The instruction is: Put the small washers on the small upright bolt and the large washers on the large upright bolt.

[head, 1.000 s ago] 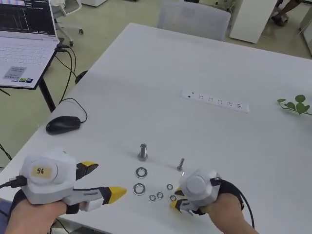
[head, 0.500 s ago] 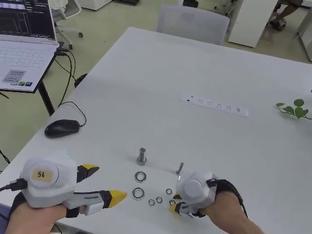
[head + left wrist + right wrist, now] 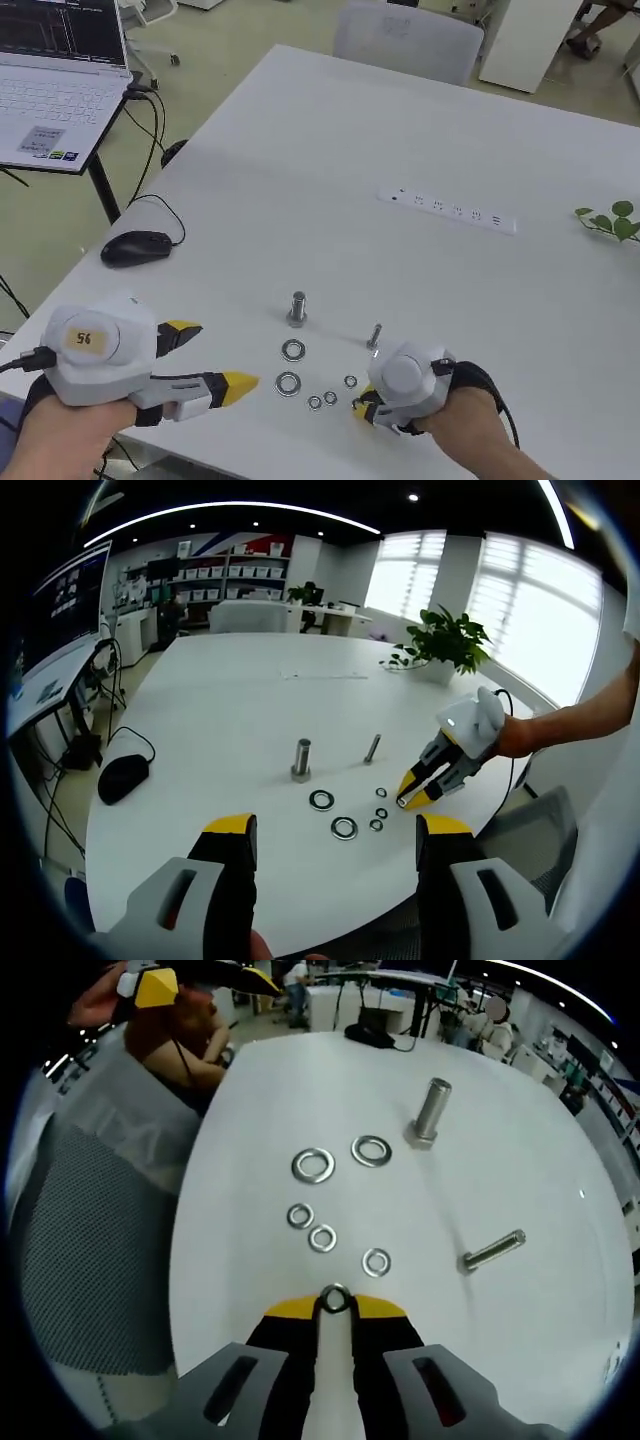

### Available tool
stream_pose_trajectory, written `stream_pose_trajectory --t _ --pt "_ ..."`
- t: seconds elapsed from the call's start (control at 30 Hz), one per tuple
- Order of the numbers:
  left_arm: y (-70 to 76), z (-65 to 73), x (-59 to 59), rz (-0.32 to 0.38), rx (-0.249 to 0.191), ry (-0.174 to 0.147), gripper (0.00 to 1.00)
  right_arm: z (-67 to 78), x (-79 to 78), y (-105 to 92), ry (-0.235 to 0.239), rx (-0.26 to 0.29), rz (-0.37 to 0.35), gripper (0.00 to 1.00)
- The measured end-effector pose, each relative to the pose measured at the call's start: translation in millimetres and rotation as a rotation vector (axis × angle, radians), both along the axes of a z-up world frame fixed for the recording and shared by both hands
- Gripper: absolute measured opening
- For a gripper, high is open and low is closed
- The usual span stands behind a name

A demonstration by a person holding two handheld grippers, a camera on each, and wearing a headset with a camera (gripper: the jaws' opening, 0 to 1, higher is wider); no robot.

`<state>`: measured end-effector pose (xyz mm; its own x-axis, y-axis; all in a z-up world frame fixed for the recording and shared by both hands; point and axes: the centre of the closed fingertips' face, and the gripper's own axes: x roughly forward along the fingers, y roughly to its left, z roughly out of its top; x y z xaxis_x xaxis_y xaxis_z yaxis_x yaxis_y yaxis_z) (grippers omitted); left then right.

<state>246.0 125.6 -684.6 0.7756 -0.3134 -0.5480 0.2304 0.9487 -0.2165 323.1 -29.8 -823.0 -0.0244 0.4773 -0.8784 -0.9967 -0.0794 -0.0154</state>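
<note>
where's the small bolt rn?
Head view: small bolt stands right of the large bolt, just beyond the right claw, which pinches a small washer.

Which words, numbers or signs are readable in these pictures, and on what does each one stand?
"56": on the yellow label on the body of the left tool.
Text on the screen of the laptop: too small to read.
The sticker beside the laptop's keyboard: too small to read.
The power strip: no readable marking.
</note>
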Motion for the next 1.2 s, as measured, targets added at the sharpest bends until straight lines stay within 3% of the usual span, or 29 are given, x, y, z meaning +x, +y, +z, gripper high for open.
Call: stream_pose_trajectory --t 0.23,0.5,0.83,1.0,1.2 --pt "0.0 -0.4 -0.1 0.0 -0.004 -0.001 0.64 7.5 6.7 -7.9 0.018 0.019 -0.081 0.13" --pt "0.1 -1.1 -1.2 0.002 -0.01 0.0 0.64 35.2 29.3 -11.9 0.003 0.062 -0.165 0.13" --pt "0.2 0.3 1.0 0.0 -0.009 -0.005 0.64 71.7 65.9 -2.6 -0.05 0.101 -0.188 0.13" --pt "-0.5 0.1 1.5 -0.004 -0.006 -0.004 0.64 80.2 80.7 4.7 -0.062 0.102 -0.183 0.13" --pt "-0.1 -0.8 1.7 -0.003 -0.008 -0.001 0.64 79.8 90.4 12.4 -0.055 0.082 -0.173 0.13"
